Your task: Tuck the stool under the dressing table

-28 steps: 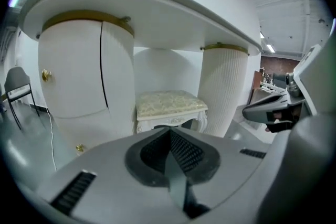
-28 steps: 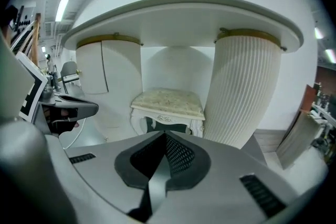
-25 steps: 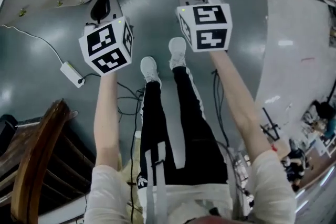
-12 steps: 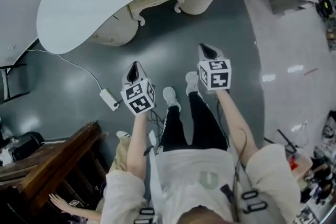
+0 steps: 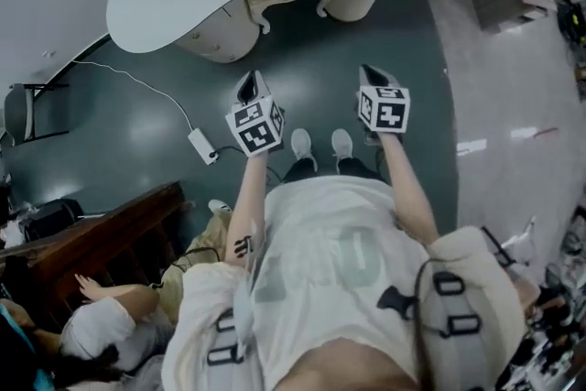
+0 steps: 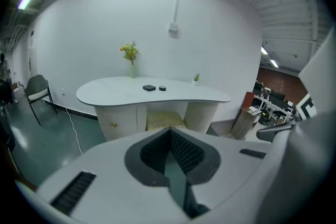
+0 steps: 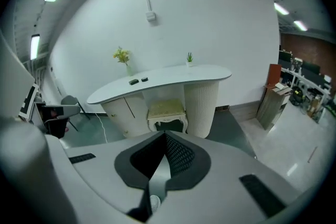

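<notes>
The stool (image 7: 166, 112) is seen under the counter (image 7: 157, 81), apparently fully pushed in, and well apart from both grippers. The fingers of the left gripper (image 6: 170, 136) and the right gripper (image 7: 165, 139) are pressed together, with nothing pinched between them.

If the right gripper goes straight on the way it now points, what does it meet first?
Probably the cream cushioned stool under the white curved dressing table; possibly the dark floor before it. Depth is unclear.
</notes>
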`<state>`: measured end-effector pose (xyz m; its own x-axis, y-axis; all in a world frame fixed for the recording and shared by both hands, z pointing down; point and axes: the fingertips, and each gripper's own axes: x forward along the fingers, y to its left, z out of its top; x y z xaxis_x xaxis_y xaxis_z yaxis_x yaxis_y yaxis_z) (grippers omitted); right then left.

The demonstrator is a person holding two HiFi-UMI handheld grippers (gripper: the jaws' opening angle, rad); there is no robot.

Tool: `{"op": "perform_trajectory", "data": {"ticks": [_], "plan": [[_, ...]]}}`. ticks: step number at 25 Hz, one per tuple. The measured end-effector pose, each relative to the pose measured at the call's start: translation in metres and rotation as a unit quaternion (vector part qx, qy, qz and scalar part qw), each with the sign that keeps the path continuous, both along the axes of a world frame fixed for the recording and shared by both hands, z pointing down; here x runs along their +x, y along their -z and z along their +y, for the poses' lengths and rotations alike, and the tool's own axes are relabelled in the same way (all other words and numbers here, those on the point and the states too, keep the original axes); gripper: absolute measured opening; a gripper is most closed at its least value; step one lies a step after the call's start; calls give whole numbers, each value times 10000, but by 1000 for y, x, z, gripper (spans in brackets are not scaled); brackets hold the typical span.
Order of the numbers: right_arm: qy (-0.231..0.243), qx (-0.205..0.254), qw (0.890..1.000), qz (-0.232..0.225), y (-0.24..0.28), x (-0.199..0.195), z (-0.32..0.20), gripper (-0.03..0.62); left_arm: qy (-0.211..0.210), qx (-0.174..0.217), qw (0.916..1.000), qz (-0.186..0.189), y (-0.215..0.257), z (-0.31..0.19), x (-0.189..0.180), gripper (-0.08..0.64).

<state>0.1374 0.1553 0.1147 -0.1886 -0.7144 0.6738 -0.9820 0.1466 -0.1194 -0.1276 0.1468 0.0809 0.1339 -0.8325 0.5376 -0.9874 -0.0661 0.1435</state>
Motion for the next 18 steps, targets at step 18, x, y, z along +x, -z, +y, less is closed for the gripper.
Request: {"op": "perform_trajectory", "data": {"ticks": [18], "plan": [[89,522,9980,347,25,15,-1,2,51,-14,10000,61,0,11,12,3]]}}
